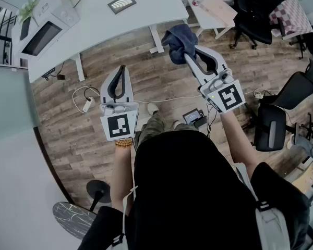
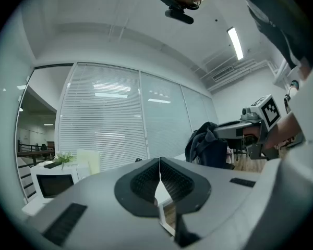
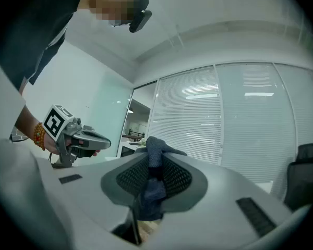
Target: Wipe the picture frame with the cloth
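The picture frame (image 1: 121,3), small with a dark border, lies flat on the white table (image 1: 146,7) ahead of me. A dark blue cloth (image 1: 178,41) hangs bunched from my right gripper (image 1: 191,55), which is shut on it above the wooden floor, short of the table's edge. In the right gripper view the cloth (image 3: 154,166) fills the gap between the pads. My left gripper (image 1: 121,67) is held level to the left, shut and empty, its pads (image 2: 146,181) meeting. From the left gripper view the cloth (image 2: 206,146) and the right gripper (image 2: 235,130) show at the right.
A microwave (image 1: 41,33) and a plant stand at the table's left end. A power strip with cables (image 1: 87,104) and a small device (image 1: 194,117) lie on the floor. Office chairs (image 1: 255,9) (image 1: 281,108) and a small side table (image 1: 214,9) stand at the right.
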`<state>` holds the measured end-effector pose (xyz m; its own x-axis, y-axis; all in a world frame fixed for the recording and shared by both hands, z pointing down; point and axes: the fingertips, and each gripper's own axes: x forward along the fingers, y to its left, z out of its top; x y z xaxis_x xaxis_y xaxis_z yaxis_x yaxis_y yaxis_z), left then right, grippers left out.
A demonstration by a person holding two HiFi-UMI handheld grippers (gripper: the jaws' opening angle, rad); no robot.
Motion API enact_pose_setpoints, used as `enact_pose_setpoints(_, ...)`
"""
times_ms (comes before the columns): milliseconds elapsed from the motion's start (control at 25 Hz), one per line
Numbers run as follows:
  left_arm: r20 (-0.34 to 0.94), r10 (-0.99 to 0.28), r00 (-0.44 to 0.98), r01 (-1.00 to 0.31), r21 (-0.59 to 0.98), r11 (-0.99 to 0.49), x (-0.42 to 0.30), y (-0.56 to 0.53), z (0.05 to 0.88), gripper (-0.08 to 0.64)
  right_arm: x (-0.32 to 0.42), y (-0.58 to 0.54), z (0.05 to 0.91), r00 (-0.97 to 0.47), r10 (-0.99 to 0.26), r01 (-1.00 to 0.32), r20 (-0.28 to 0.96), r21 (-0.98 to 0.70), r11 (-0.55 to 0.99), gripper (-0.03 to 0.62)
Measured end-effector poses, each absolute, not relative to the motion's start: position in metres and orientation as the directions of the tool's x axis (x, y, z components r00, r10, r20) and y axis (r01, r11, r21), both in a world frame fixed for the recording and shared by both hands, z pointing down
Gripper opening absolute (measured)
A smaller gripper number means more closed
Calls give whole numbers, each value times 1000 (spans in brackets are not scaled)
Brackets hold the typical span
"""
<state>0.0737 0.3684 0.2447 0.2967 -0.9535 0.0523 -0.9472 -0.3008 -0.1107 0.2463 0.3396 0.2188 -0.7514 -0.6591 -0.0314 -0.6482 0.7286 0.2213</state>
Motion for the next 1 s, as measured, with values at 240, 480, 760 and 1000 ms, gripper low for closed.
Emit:
enact_pose_setpoints(240, 69, -948, 310, -942, -116, -316, 38, 324, 249, 7, 206, 301, 211, -742, -669, -659, -29, 210, 722, 66)
enact_pose_setpoints(480, 92, -939, 331, -937, -89, -339, 23, 282, 264, 20, 197, 256, 205, -746, -665, -658, -37, 192, 728, 78)
enact_pose_setpoints(760, 187, -924, 333, -926, -117, -358, 12, 202, 308, 166, 198, 154, 231, -749, -662, -657, -30, 158, 737, 81)
enact_pose_setpoints(1000, 346, -889, 301, -915, -159, -372, -4, 100, 358, 196, 171, 29, 267, -789, -613, -613, -23, 73, 787, 81)
